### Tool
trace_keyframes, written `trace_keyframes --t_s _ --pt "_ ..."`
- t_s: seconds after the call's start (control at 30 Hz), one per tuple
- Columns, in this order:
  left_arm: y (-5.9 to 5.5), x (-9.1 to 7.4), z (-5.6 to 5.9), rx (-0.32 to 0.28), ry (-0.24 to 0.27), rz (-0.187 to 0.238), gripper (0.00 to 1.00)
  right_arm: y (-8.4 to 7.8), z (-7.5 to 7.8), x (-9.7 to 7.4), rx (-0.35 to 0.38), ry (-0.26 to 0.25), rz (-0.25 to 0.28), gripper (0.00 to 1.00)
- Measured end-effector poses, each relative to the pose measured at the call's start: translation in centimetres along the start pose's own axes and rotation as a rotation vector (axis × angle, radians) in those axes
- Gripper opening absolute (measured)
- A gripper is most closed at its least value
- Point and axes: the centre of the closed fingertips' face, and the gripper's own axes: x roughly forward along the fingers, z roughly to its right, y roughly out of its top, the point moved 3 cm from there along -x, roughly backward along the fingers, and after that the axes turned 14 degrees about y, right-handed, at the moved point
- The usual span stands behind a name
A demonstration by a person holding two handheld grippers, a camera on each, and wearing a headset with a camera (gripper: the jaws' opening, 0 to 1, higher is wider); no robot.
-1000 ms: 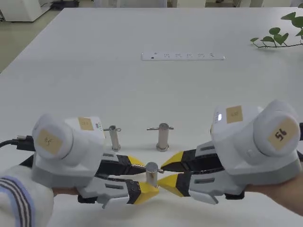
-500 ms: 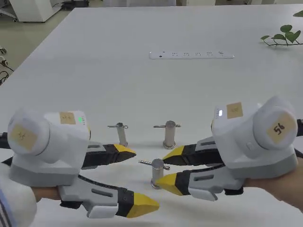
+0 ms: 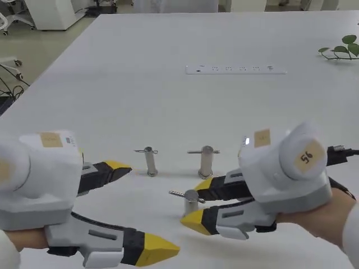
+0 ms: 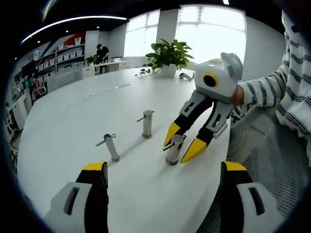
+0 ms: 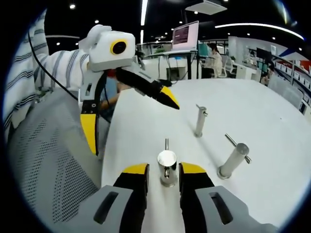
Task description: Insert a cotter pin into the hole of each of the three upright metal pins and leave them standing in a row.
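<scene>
Three upright metal pins stand on the white table (image 3: 168,101), each with a cotter pin through its top. Two form a back row: the left pin (image 3: 150,162) (image 4: 112,147) (image 5: 200,120) and the right pin (image 3: 207,161) (image 4: 147,124) (image 5: 234,160). The near pin (image 3: 192,203) (image 4: 174,149) (image 5: 167,167) stands in front, its cotter pin (image 3: 178,194) sticking out to the left. My right gripper (image 3: 197,203) (image 4: 185,141) (image 5: 164,171) is shut on the near pin. My left gripper (image 3: 139,206) (image 4: 164,167) (image 5: 129,119) is wide open to the left of it, holding nothing.
A white power strip (image 3: 235,69) lies across the far middle of the table. A potted plant (image 3: 339,50) (image 4: 167,53) sits at the far right edge. A mesh chair (image 5: 53,160) stands just off the near table edge.
My left gripper has opened and drawn back to the left, away from the near pin, leaving the cotter pin in it. The right gripper stays on the pin. The head camera has shifted.
</scene>
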Motion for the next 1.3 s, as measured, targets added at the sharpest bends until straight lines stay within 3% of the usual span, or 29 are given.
trace_keyframes --t_s 0.17,0.4,0.7,0.9,1.07,1.3 --pt "-0.2 -1.0 0.1 0.005 0.036 -0.014 0.99 -0.2 0.2 0.3 -0.005 -0.011 0.010 0.24" --pt "-0.1 -1.9 -0.1 -0.007 0.085 0.003 0.99 -0.7 0.3 0.7 0.005 0.003 0.016 0.22" --pt "1.0 -2.8 -1.2 0.039 0.133 0.015 0.97 -0.8 0.8 0.6 0.023 0.003 0.059 0.16" --pt "1.5 -3.2 -1.7 0.042 0.154 0.023 0.98 -0.7 0.8 0.6 -0.057 0.000 0.055 0.14" --pt "1.5 -3.4 -1.8 0.052 0.166 0.022 0.97 -0.7 0.8 0.4 -0.066 0.010 0.055 0.13" --pt "1.3 -3.5 -1.7 0.053 0.170 0.013 0.97 -0.7 1.6 -0.9 -0.120 0.036 0.063 0.13"
